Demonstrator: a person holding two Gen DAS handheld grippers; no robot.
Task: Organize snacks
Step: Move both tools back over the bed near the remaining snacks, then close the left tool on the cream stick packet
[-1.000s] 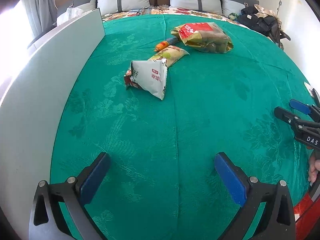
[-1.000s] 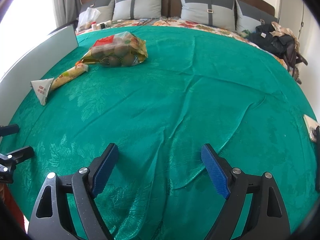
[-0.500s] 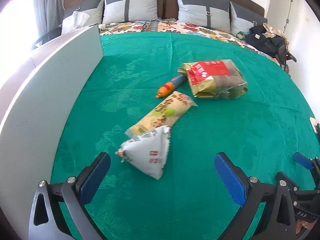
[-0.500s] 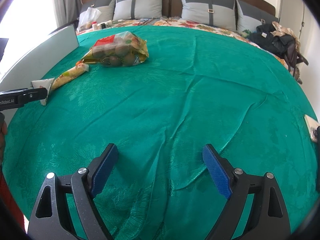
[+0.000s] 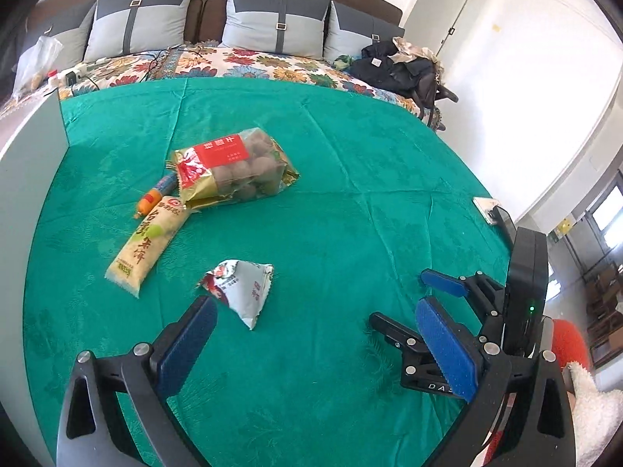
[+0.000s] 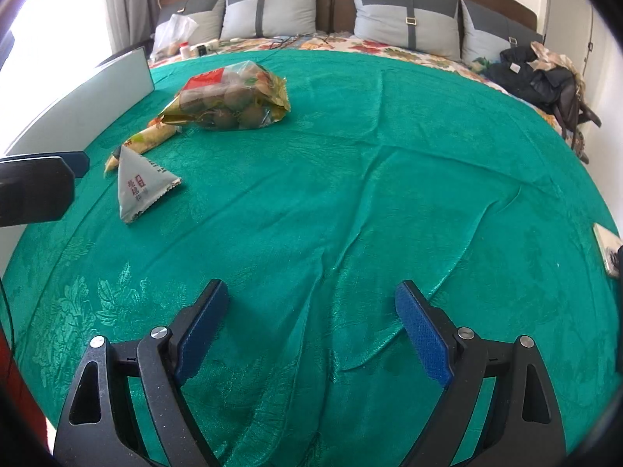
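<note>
— Where are the snacks?

— All four lie on the green bedspread [image 6: 389, 179], gathered toward its left half. The triangular silver packet [image 5: 241, 292] sits nearest, just ahead of the left gripper [image 5: 315, 346] and a little left of its centre line, flat on the cloth and touching none of the others.

— And behind it?

— A long yellow rice-cracker packet [image 5: 150, 239] lies at an angle, apart from the silver one. Its far end touches or slips under the big clear bag of brown round snacks with a red label [image 5: 233, 167]. A small orange sausage stick [image 5: 153, 193] lies just beside the yellow packet's far end, against the bag's left edge.

— What are the grippers doing?

— Neither one grips anything. The left gripper's blue pads are spread wide, above the cloth. The right gripper [image 6: 311, 327] is also spread wide and empty, over bare, wrinkled bedspread, well apart from the snacks; from its camera the silver packet [image 6: 142, 186] and the big bag [image 6: 233, 101] appear far off to the left.

— Do the two grippers come close?

— In the left wrist view the right gripper [image 5: 412, 299] shows at the lower right, near the left one's right finger.

— Anything else around?

— A white board [image 6: 78, 116] stands along the bedspread's left edge. Grey pillows [image 5: 276, 19] lean on the headboard, dark clothes [image 6: 537, 78] are piled at the far right, and a phone [image 5: 486, 208] lies at the right edge.
</note>
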